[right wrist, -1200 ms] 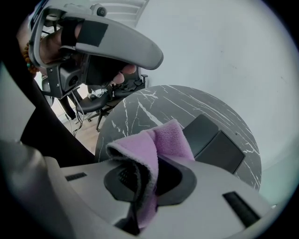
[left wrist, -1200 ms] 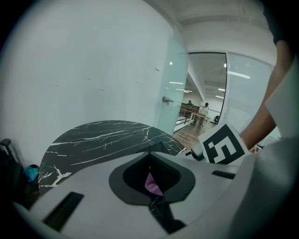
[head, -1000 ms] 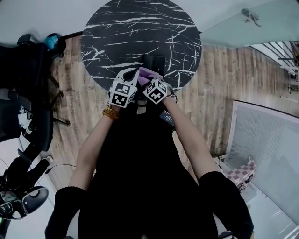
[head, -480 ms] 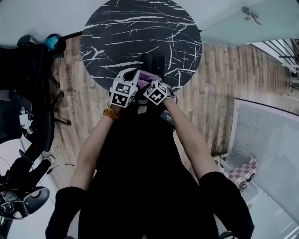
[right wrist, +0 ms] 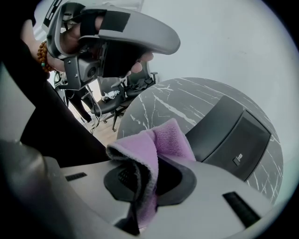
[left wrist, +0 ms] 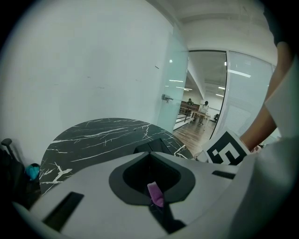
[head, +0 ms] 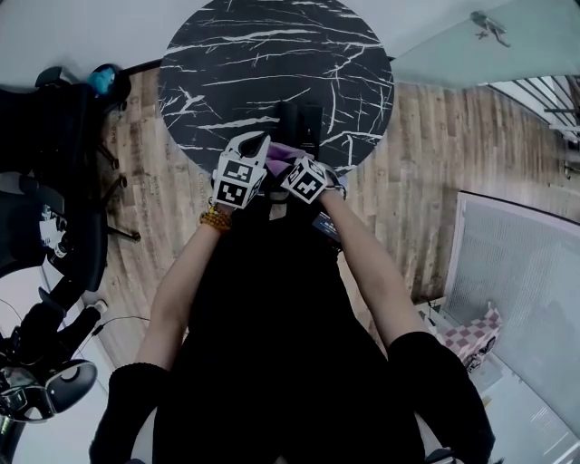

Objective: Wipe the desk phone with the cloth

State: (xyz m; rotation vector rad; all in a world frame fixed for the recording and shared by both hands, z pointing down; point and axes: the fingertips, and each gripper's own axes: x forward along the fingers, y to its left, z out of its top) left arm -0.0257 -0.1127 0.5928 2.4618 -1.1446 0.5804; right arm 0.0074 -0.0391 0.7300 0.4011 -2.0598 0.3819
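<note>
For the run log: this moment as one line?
left tool: shut on purple fleece cloth | right tool: shut on cloth | black desk phone: on round black marble table

Noting a round black table [head: 272, 54] veined in white, standing on a wood-plank floor [head: 435, 154] against a pale wall [head: 82, 27]. Logging black office chairs [head: 54, 217] crowding the floor left of the table, with a teal object [head: 98, 82] at their far end. Recording a thin cable [head: 118, 322] trailing over the floor near a chair base [head: 45, 385]. Observing a glass panel [head: 444, 50] with a metal handle [head: 487, 32] right of the table. Marking a checkered fabric [head: 467, 337] lying low at the right.
</note>
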